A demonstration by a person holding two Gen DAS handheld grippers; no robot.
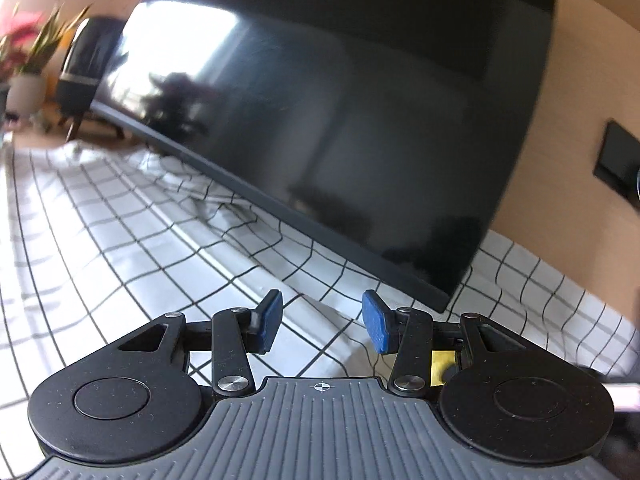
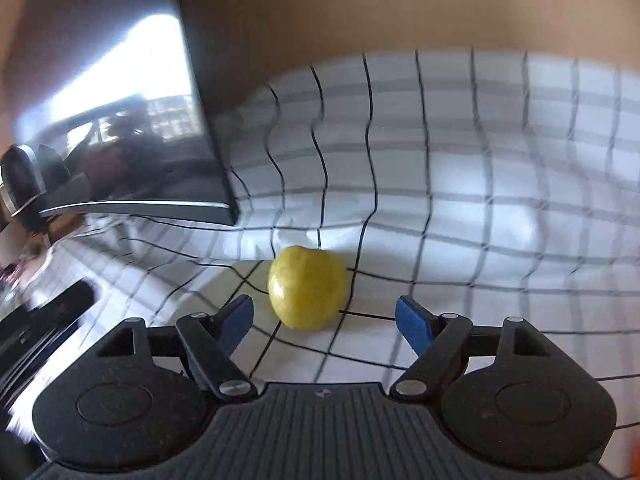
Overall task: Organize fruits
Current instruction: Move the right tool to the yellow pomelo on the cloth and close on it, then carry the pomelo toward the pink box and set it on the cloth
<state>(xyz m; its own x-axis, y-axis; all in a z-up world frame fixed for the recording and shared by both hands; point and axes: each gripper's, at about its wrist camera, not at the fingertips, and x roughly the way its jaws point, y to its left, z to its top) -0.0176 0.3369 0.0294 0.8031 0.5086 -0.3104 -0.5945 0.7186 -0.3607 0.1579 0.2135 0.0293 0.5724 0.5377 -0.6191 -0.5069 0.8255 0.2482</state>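
A yellow apple [image 2: 307, 288] lies on the white checked tablecloth [image 2: 460, 208] in the right wrist view. My right gripper [image 2: 325, 320] is open and empty, its blue pads [image 2: 412, 322] just short of the apple, which sits slightly left of the gap's middle. My left gripper [image 1: 322, 322] is open and empty above the cloth [image 1: 120, 240], pointing at the lower edge of a large black TV screen [image 1: 340, 120]. A small yellow patch [image 1: 442, 366] shows behind the left gripper's right linkage; I cannot tell what it is.
The TV [image 2: 120, 120] stands on the cloth at the left of the right wrist view, its corner close behind the apple. A potted plant [image 1: 28, 64] and a dark chair [image 1: 86, 68] stand far left. A black wall plate [image 1: 618, 160] is at the right.
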